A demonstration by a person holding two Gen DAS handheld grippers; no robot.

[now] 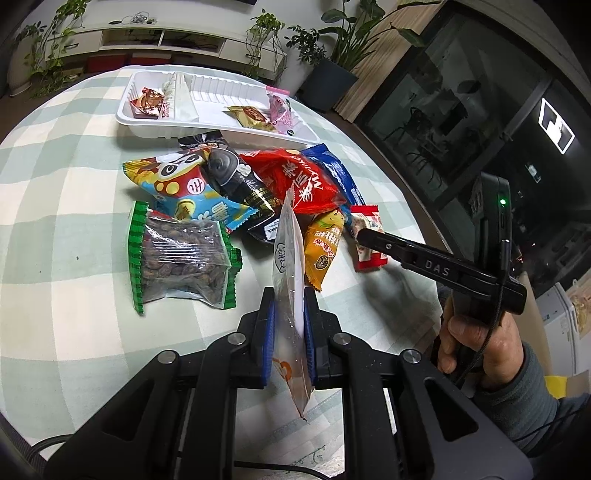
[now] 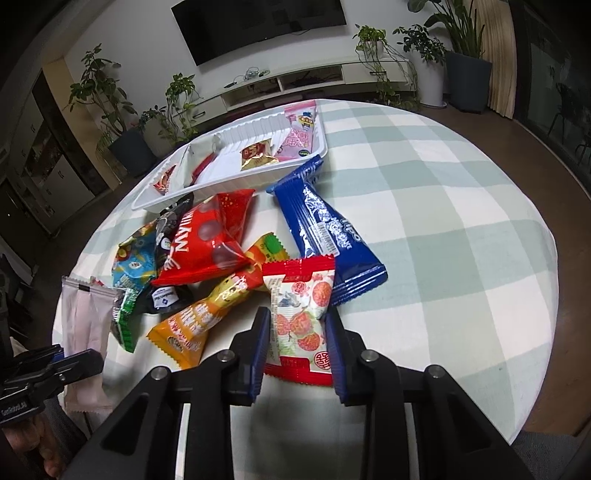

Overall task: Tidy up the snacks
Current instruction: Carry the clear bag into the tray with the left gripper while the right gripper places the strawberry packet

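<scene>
A few packets already lie in the white tray at upper centre. The left hand-held gripper clamps a translucent pouch; the right hand-held gripper straddles, jaws wide, a red-and-white packet. Most of the snack pile remains on the surface mid-frame.

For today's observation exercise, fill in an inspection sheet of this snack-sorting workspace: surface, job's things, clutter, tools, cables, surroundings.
Surface: round table with a green and white checked cloth.
Job's things: white tray holding a few small packets; loose pile in front of it, including a red bag, a blue packet, an orange packet and a clear green-edged bag.
Clutter: nothing seen.
Tools: left tool shut on a pale translucent pouch, held on edge; right tool open, fingers either side of a red-and-white packet.
Cables: thin black cable along the right handle.
Surroundings: TV, low white cabinet, potted plants.
</scene>
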